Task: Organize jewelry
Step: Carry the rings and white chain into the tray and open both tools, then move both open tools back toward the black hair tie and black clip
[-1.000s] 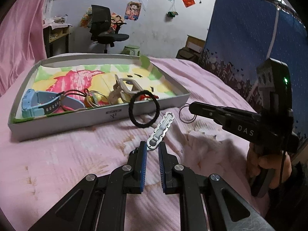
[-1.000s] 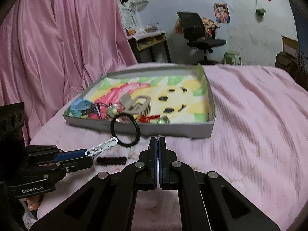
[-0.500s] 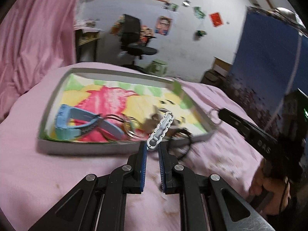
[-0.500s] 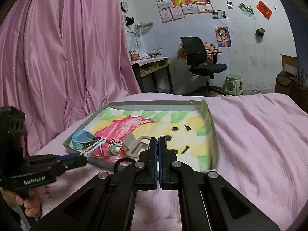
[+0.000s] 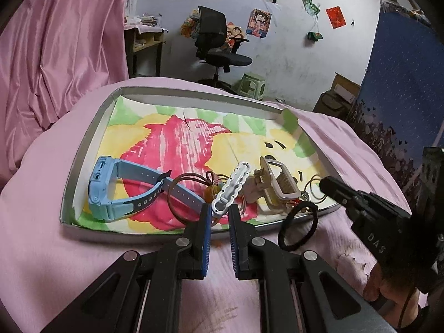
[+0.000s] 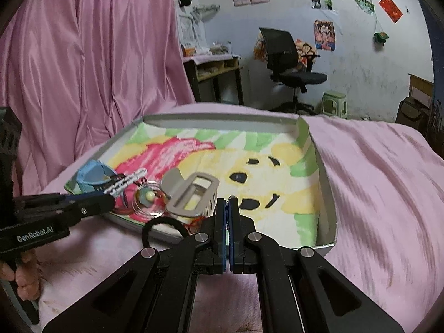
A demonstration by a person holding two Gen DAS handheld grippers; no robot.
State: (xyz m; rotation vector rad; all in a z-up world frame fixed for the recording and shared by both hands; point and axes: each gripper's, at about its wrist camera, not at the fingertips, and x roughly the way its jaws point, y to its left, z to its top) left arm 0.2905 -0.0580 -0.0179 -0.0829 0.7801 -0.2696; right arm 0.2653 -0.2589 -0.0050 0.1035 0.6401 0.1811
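Left gripper point(image 5: 219, 216), clamping our wavy white plastic hair clip point(image 5: 231, 188), has carried it over the grey cardboard tray point(image 5: 83, 149); release next.

Both wrist cameras sat low over the pink bed point(image 5: 41, 249), looking forward along their fingers, close to the tray point(image 5: 83, 149). Each faced the far wall and office chair point(image 6: 288, 61). They shared the tray's near corner, perhaps blurred at right.

Left claw point(image 5: 219, 213) pinched, raised; right claw point(image 6: 228, 208) closed.
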